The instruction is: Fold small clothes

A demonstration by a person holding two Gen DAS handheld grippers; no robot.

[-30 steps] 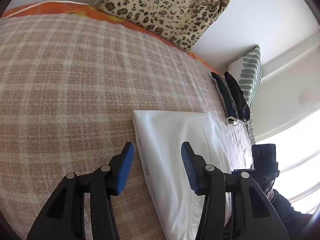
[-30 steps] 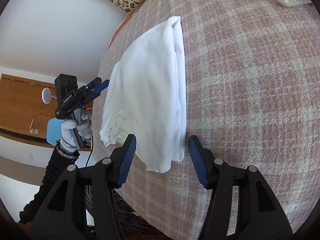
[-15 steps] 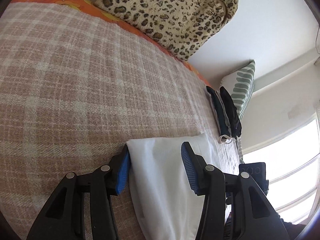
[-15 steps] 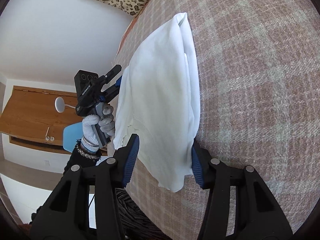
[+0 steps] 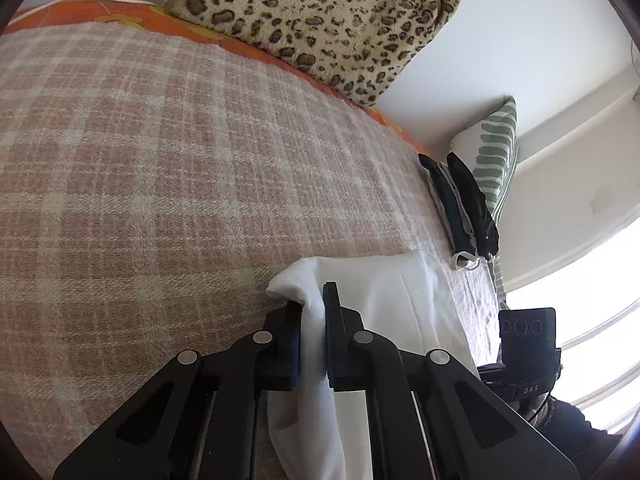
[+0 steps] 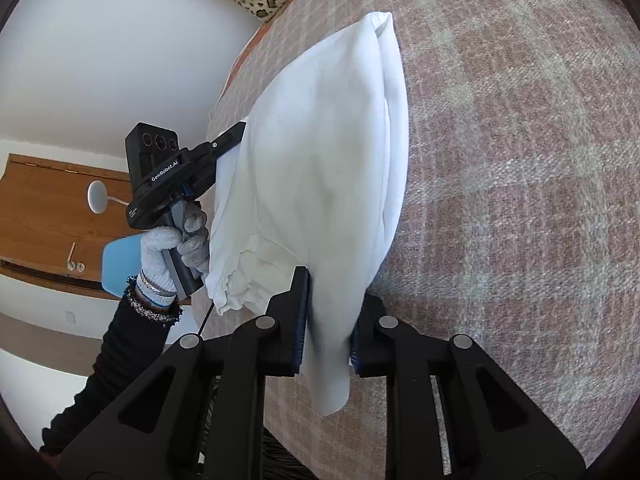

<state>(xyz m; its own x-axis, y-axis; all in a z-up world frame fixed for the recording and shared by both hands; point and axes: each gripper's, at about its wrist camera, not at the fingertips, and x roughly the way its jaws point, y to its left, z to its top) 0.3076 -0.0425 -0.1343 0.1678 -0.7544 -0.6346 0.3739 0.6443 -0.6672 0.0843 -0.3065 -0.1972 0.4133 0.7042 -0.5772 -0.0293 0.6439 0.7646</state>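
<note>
— So where is the white garment (image 6: 332, 168)?
— On the plaid blanket (image 5: 160, 184) of the bed, near its front edge, folded lengthwise.
— And the left gripper (image 5: 311, 344)?
— Its fingers (image 5: 332, 340) are pinched tight on one corner of the cloth.
— The right gripper (image 6: 326, 320)?
— Its fingers (image 6: 300, 320) are closing on the other near corner, a thick fold bunched between the pads and the tail hanging below.
— Anything else?
— A gloved hand (image 6: 176, 248) grips the left handle; dark folded clothes (image 5: 460, 204) lie by a leaf-print pillow (image 5: 496, 152), with a leopard-print bag (image 5: 320, 16) against the wall.
</note>
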